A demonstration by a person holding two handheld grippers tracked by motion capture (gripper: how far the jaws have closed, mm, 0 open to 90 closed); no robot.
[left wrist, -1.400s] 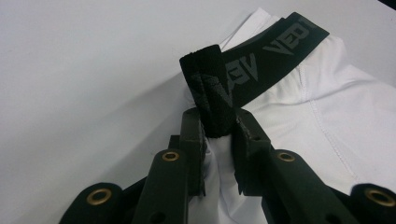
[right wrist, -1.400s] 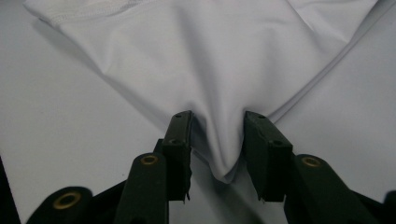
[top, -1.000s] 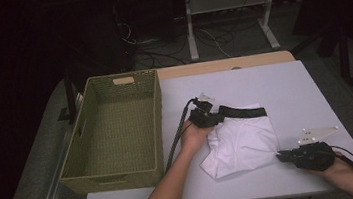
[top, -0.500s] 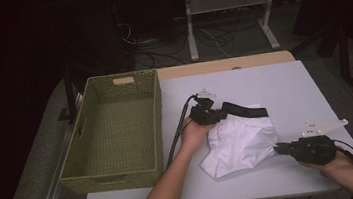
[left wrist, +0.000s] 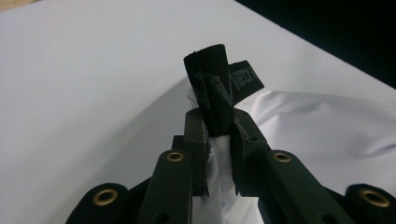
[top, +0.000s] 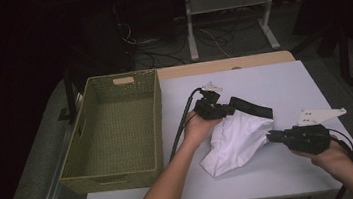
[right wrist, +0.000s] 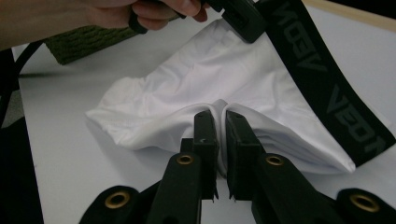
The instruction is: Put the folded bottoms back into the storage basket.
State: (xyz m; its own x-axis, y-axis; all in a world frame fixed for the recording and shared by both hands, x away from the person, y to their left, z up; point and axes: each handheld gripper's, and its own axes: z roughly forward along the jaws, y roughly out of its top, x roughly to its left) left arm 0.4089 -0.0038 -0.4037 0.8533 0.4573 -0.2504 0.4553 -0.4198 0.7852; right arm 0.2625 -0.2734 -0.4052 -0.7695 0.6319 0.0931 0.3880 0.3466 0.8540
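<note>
Beside the basket (top: 113, 132), left tongs (top: 220, 108) pinch the underwear's (top: 237, 140) black waistband (left wrist: 212, 93); right tongs (top: 272, 136) clamp its white edge, spreading it for folding.

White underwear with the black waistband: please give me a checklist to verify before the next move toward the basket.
1. Left gripper shut on the black waistband: ok.
2. Right gripper shut on a fold of the white underwear: ok.
3. Woven basket free to receive it: ok.
4. Underwear lifted off the table: not ok, it lies on it.
5. Grip firm enough for lifting: cannot tell.
</note>
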